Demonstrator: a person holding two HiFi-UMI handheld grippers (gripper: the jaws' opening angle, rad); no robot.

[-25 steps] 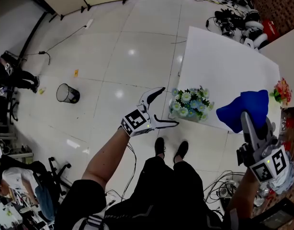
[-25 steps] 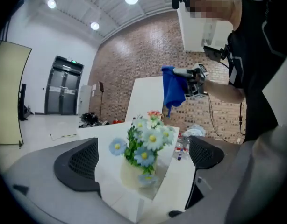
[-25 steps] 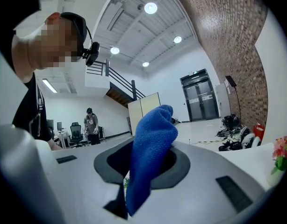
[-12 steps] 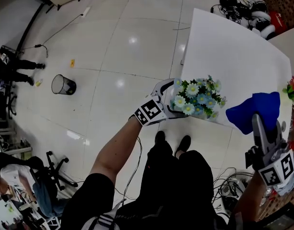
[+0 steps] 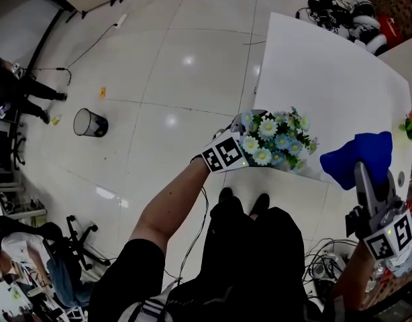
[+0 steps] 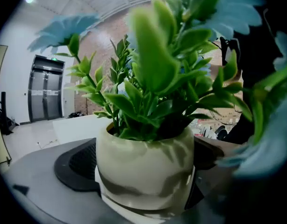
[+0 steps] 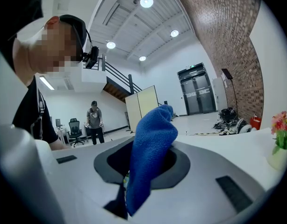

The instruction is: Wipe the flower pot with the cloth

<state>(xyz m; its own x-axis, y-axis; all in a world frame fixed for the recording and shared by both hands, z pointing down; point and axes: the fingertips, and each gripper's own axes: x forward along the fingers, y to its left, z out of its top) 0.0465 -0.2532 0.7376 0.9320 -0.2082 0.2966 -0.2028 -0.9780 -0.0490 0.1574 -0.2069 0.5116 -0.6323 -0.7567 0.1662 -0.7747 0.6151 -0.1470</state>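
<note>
Left hand-held gripper is clamped on the cream flower pot, a pad pressed to either side, right at the near edge of the white counter. Right hand-held gripper is pinched shut on the blue cloth, which is bunched upright, just beside the blue-and-white flowers.

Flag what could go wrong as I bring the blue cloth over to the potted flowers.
The cream ceramic flower pot stands near the white table's edge, held only at its rounded sides by the left gripper; wiping pressure could tip it off. The blue cloth in the right gripper may snag on the overhanging leaves.
</note>
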